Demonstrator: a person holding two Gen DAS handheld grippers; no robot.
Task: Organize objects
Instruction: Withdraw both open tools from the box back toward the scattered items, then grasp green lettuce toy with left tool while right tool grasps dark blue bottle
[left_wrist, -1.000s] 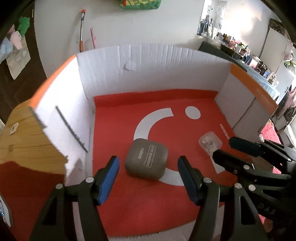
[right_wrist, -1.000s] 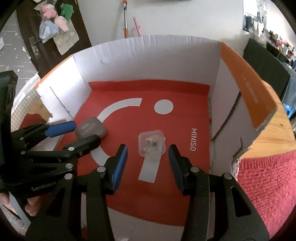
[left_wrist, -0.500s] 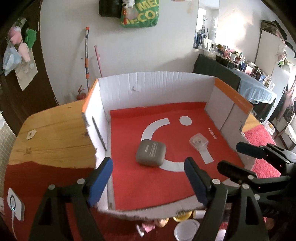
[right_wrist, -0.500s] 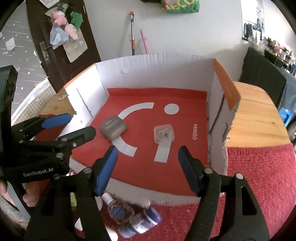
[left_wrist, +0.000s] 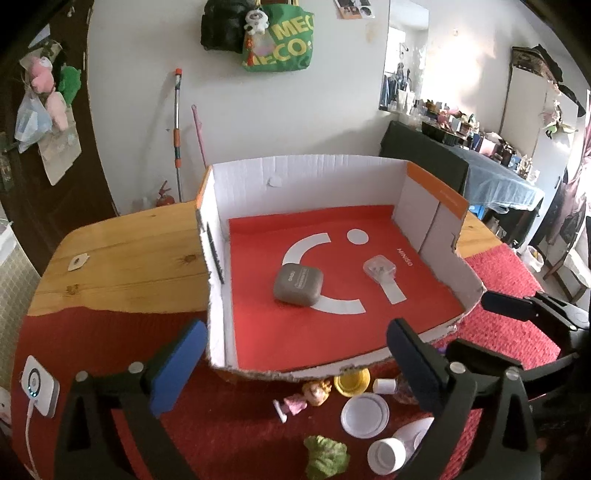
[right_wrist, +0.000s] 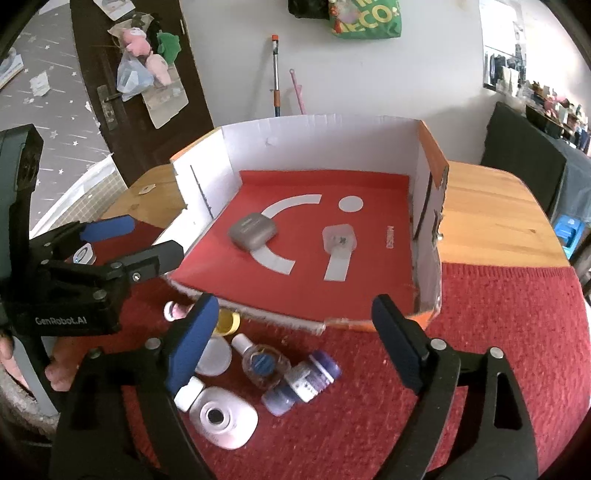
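Note:
An open cardboard box (left_wrist: 306, 173) (right_wrist: 325, 136) with a red floor holds a grey case (left_wrist: 298, 285) (right_wrist: 252, 230) and a small clear plastic box (left_wrist: 379, 268) (right_wrist: 338, 239). Loose items lie on the red cloth in front of the box: a small doll (left_wrist: 306, 397), a yellow cup (left_wrist: 351, 382), white lids (left_wrist: 365, 414), a green lump (left_wrist: 327, 456), a clear bottle (right_wrist: 262, 363), a blue bottle (right_wrist: 303, 382), a white bottle (right_wrist: 218, 413). My left gripper (left_wrist: 295, 367) (right_wrist: 133, 240) is open and empty. My right gripper (right_wrist: 295, 347) (left_wrist: 476, 325) is open and empty above the bottles.
The box stands on a wooden table (left_wrist: 129, 266) (right_wrist: 491, 218) partly covered by a red cloth (right_wrist: 509, 332). A white charger with cable (left_wrist: 38, 386) lies at the table's left edge. A wall with a mop and a hanging bag is behind.
Both grippers have pulled back out of the box and upward, opening wider. The case and the clear box stay on the box floor. The loose items in front have come into view.

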